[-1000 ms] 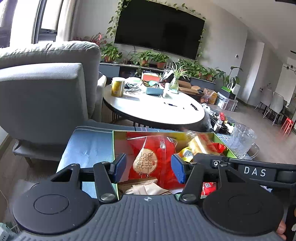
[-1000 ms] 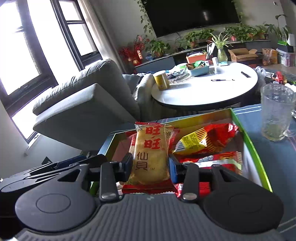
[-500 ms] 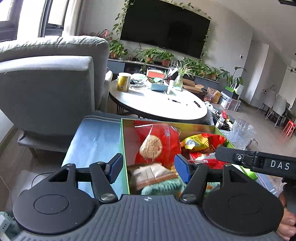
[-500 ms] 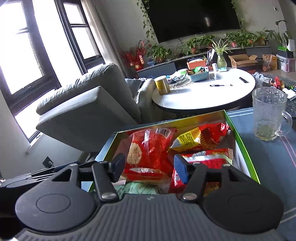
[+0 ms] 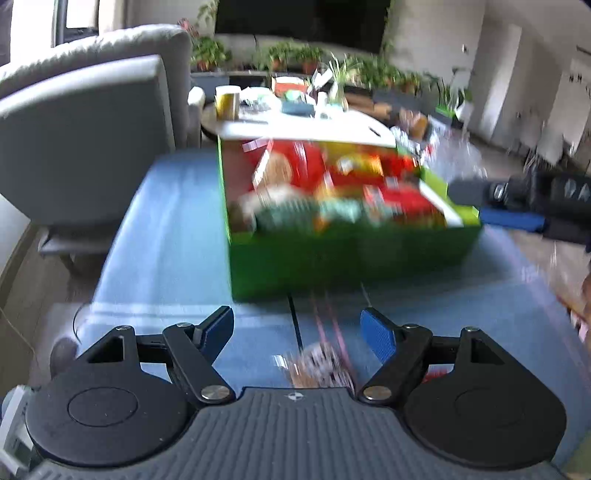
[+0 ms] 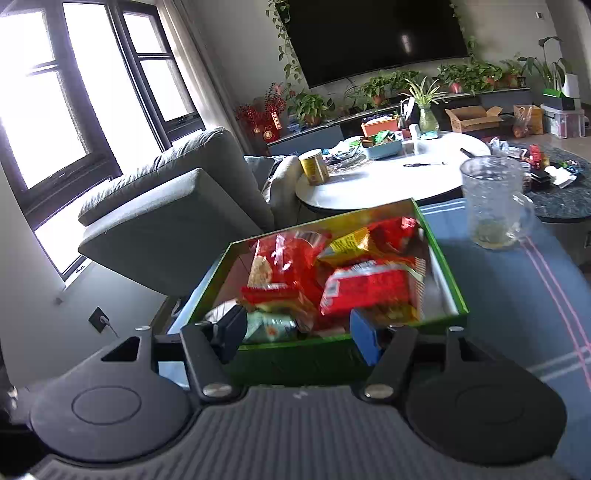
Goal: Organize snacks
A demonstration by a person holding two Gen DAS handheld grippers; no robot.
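On the blue counter (image 5: pixel 177 236) sits a green snack box (image 6: pixel 439 258); left tool (image 5: pixel 297 328) and right tool (image 6: pixel 297 328) both spread, empty.

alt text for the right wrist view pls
The open right hand-held gripper hovers empty at the near edge of a green rectangular cardboard box filled with red and yellow snack packets. The box sits on a blue tablecloth, with a clear glass mug beyond it.

Home living rm: grey sofa (image 6: pixel 177 206), wall TV (image 6: pixel 373 33), houseplants (image 6: pixel 388 86), round coffee table (image 6: pixel 388 177).
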